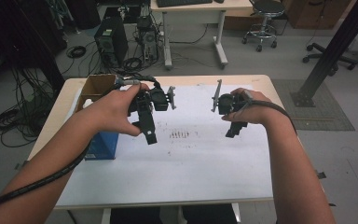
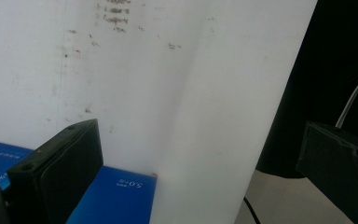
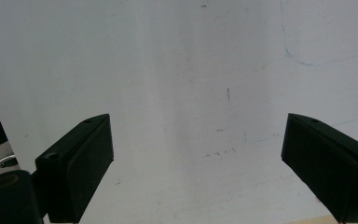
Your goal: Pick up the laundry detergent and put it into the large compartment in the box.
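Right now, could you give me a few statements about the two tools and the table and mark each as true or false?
1. The left tool has its jaws spread wide, with nothing between them. True.
2. The right tool is clamped on a blue box. False: its jaws stand apart over bare white paper and hold nothing.
3. A blue box sits at the left edge of the table, beside the left tool. True.
4. The open cardboard box stands at the table's near right corner. False: it stands at the far left corner.
5. The white paper is spotless. False: it carries small brownish marks between the two tools.
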Motion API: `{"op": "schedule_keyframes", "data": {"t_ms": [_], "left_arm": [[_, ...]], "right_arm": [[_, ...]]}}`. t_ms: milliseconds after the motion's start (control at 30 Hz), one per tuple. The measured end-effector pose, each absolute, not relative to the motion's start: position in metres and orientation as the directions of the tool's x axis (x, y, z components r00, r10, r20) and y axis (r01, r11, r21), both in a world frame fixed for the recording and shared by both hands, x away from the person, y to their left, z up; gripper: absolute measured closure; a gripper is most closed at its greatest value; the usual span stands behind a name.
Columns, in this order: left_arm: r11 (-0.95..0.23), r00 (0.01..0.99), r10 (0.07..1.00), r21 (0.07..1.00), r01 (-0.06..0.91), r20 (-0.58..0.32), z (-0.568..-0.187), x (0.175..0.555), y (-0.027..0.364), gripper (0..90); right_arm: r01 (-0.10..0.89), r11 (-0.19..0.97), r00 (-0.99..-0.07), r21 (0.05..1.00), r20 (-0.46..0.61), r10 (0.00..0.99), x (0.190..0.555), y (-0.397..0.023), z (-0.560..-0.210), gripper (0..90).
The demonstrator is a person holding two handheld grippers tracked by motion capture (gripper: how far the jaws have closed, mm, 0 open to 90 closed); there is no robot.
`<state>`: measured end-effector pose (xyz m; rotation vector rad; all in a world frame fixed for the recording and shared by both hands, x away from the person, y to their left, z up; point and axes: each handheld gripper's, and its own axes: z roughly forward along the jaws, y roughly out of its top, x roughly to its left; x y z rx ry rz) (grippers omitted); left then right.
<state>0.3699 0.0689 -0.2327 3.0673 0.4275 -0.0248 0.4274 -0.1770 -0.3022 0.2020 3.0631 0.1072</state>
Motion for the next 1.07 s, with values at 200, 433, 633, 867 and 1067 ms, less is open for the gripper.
{"op": "schedule_keyframes", "data": {"t_ms": [200, 433, 633, 867, 1067], "left_arm": [[-0.965, 0.965, 0.263, 0.020, 0.263, -0.019, -0.2340, 0.3702, 0.0655, 0.2], [-0.964, 0.964, 0.265, 0.023, 0.265, -0.026, -0.2363, 0.3710, 0.0649, 0.2], [-0.964, 0.964, 0.266, 0.019, 0.266, -0.032, -0.2376, 0.3707, 0.0657, 0.2], [-0.964, 0.964, 0.263, 0.018, 0.264, -0.033, -0.2379, 0.3693, 0.0646, 0.2], [-0.964, 0.964, 0.262, 0.033, 0.264, -0.041, -0.2390, 0.3644, 0.0636, 0.2]], "right_arm": [[0.134, 0.988, -0.988, 0.076, -0.064, 0.139, 0.4269, -0.1789, -0.3012, 8.9], [0.132, 0.988, -0.988, 0.076, -0.066, 0.137, 0.4268, -0.1798, -0.3013, 9.0], [0.135, 0.988, -0.988, 0.075, -0.066, 0.140, 0.4267, -0.1806, -0.3007, 9.0], [0.132, 0.988, -0.988, 0.078, -0.069, 0.137, 0.4258, -0.1808, -0.3000, 9.0], [0.137, 0.987, -0.987, 0.085, -0.073, 0.143, 0.4225, -0.1807, -0.2990, 8.7]]}}
